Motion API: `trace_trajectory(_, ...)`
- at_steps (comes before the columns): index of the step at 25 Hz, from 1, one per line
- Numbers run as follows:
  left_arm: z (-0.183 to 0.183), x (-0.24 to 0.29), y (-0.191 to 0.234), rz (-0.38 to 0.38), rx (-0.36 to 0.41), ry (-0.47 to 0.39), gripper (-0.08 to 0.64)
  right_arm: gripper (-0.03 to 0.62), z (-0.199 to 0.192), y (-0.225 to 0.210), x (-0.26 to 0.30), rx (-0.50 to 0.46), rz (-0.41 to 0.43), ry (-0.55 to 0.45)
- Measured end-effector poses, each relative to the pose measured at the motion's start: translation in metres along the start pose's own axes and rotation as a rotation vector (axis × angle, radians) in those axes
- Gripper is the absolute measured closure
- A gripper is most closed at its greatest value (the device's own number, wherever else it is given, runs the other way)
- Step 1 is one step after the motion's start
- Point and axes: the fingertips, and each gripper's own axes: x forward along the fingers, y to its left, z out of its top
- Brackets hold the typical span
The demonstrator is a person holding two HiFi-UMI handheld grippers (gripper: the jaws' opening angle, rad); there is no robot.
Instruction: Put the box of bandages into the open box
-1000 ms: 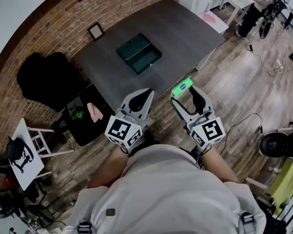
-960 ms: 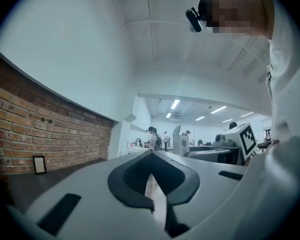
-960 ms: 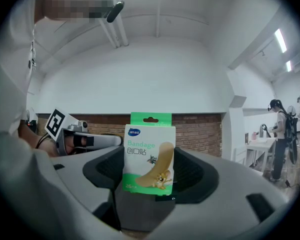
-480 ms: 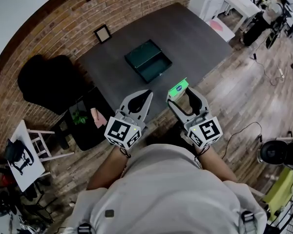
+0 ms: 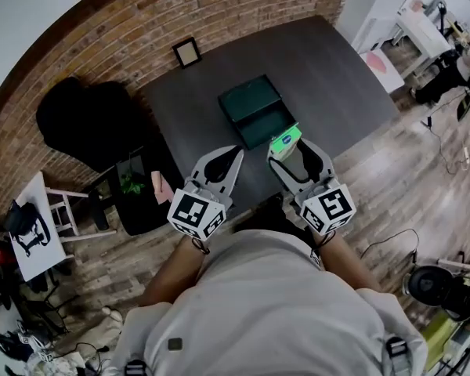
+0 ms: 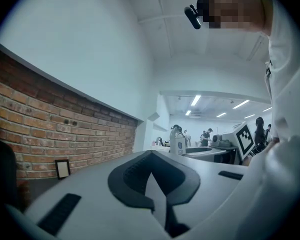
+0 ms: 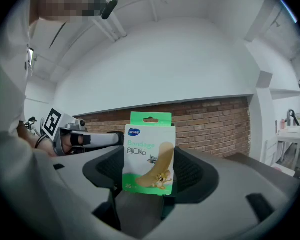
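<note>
At the far left, a black heap (image 5: 86,120) sits against the brick wall, and a low side table (image 5: 137,210) with a small plant stands just off the corner of the dark table (image 5: 337,69). A small picture frame (image 5: 187,52) is propped at the table's back edge.

The left gripper (image 5: 235,153) hangs over the near edge of the table. Its jaws are closed tip to tip with nothing between them.

Right of it, the open box (image 5: 254,110), dark green with its lid laid back, rests near the middle of the table.

The right gripper (image 5: 287,152) is clamped on the box of bandages (image 5: 285,141). It holds it in the air just on the near side of the open box, not yet over the opening as far as I can judge. In the right gripper view the pack stands upright, printed face to the camera. The jaws press in on its two sides and its hang tab sticks out past the tips.

I judge the pack to be a light, thin card carton. It should be stiff enough to carry but easy to dent, and its glossy print may let it twist in the grip. The present hold looks sound to me: low on the body, across the sides, with gentle pressure.
</note>
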Motion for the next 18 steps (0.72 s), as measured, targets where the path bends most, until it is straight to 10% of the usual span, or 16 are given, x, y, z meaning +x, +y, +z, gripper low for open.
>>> trace_trajectory(18,-0.069,0.126,0.094,0.285,-0.079,0.127,0.545,0.295,-0.062,-0.146,0.125,-0.055,0.295,0.204)
